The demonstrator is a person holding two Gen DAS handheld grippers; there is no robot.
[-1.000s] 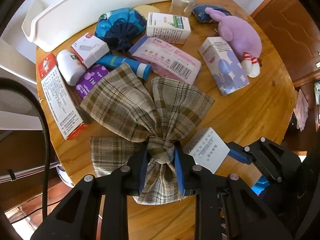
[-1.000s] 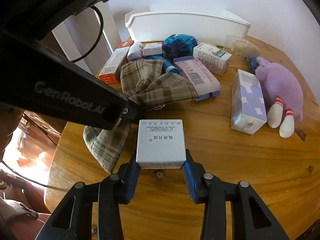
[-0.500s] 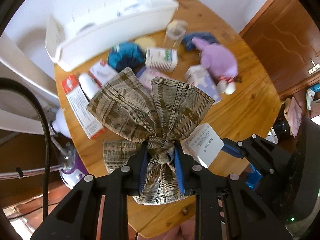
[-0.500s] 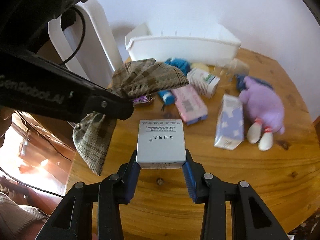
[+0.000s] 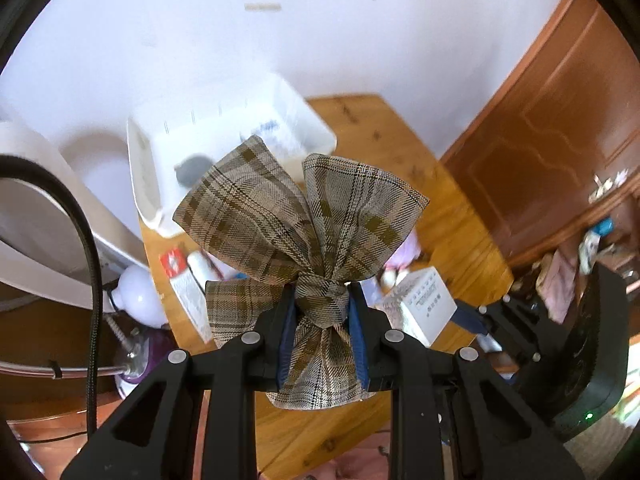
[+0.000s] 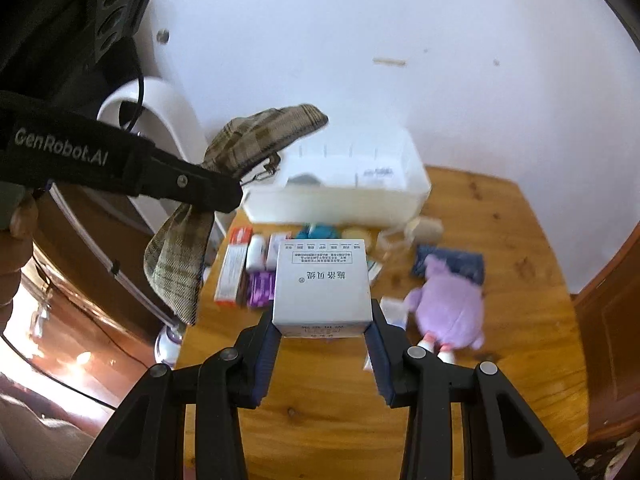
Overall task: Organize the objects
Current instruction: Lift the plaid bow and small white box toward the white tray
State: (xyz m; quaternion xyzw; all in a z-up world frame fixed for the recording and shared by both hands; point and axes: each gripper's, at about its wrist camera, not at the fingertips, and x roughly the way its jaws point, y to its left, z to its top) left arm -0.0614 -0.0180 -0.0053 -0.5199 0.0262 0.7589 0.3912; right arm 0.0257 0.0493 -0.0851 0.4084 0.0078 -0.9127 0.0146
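1. Grippers now ride higher above the table (image 6: 500,240) than before.
2. Left gripper (image 5: 322,312) stays clamped on the plaid bow (image 5: 304,216), near the white bin (image 5: 224,140).
3. Right gripper (image 6: 324,344) stays clamped on the white box (image 6: 322,284).

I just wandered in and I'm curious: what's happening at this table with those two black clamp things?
A person is tidying a cluttered wooden table using two handheld grippers. The left gripper is clamped on the knot of a plaid fabric bow, held up in the air. The right gripper grips a small white box, also off the table. A white bin sits at the far edge; a purple plush toy and assorted boxes lie on the table.
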